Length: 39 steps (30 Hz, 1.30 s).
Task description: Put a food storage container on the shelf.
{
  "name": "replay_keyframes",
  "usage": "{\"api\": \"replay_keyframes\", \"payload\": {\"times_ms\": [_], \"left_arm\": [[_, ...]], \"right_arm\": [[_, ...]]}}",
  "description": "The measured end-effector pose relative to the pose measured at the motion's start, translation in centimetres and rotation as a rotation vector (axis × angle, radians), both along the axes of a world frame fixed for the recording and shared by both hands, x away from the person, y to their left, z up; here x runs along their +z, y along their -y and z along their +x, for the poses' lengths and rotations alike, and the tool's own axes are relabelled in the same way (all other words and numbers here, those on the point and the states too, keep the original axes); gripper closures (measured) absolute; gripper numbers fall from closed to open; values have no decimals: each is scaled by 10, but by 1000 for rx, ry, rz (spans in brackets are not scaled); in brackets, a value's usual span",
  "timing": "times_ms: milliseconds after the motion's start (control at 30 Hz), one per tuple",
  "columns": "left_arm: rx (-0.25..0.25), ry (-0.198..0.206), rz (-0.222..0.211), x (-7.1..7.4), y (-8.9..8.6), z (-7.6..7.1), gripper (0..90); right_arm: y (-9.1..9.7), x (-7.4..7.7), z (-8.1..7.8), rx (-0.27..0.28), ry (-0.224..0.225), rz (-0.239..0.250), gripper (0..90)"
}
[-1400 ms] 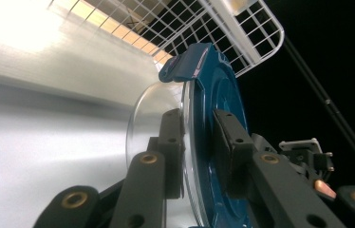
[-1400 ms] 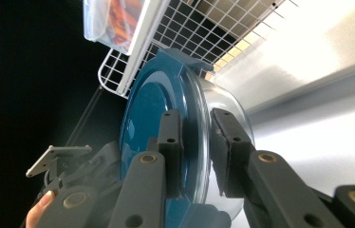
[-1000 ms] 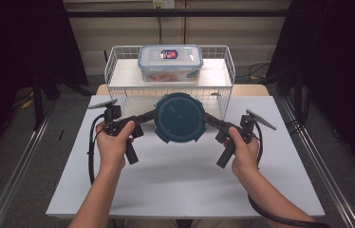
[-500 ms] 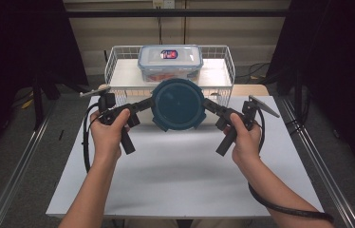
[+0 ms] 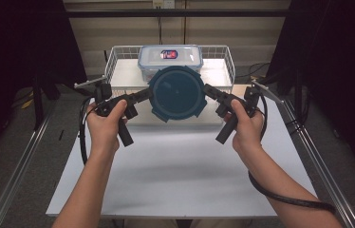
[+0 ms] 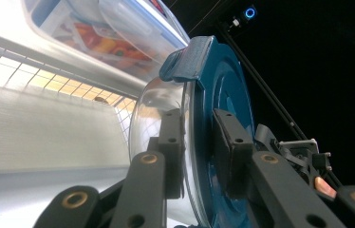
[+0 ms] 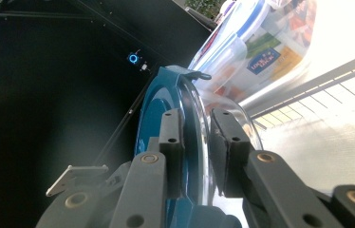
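Left gripper (image 5: pixel 143 96) and right gripper (image 5: pixel 210 91) each clamped opposite rims of the round blue-lidded container (image 5: pixel 177 93), sharing its weight. It hung level between them, with the wire basket (image 5: pixel 223 56) beyond, presumably to clear that wall.

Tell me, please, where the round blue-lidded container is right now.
In the high view, the round container is centred above the table, between both grippers, before the wire basket.

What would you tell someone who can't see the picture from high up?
Two hands hold a round container with a blue lid above a white table, the left gripper and right gripper clamped on opposite edges. Behind it, a clear rectangular food box sits in a white wire basket.
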<state>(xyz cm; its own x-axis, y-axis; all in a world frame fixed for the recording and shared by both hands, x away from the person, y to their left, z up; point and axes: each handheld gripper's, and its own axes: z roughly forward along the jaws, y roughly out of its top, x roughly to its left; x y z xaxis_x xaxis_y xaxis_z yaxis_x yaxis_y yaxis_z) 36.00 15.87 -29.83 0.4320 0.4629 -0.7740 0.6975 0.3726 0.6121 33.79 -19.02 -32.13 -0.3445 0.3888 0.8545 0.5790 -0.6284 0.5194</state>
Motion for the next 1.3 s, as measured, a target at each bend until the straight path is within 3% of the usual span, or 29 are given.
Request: {"api": "replay_keyframes", "payload": {"times_ms": [167, 600, 933, 1300], "left_arm": [[15, 8, 4, 9, 1, 1, 750], [24, 57, -1, 44, 2, 15, 749], [35, 67, -41, 56, 2, 37, 749], [51, 72, -46, 69, 3, 65, 749]], "right_arm": [[-1, 5, 3, -6, 15, 4, 759], [-2, 37, 20, -24, 55, 33, 758], [-5, 54, 40, -50, 84, 48, 759], [-7, 68, 69, -65, 83, 77, 760]]}}
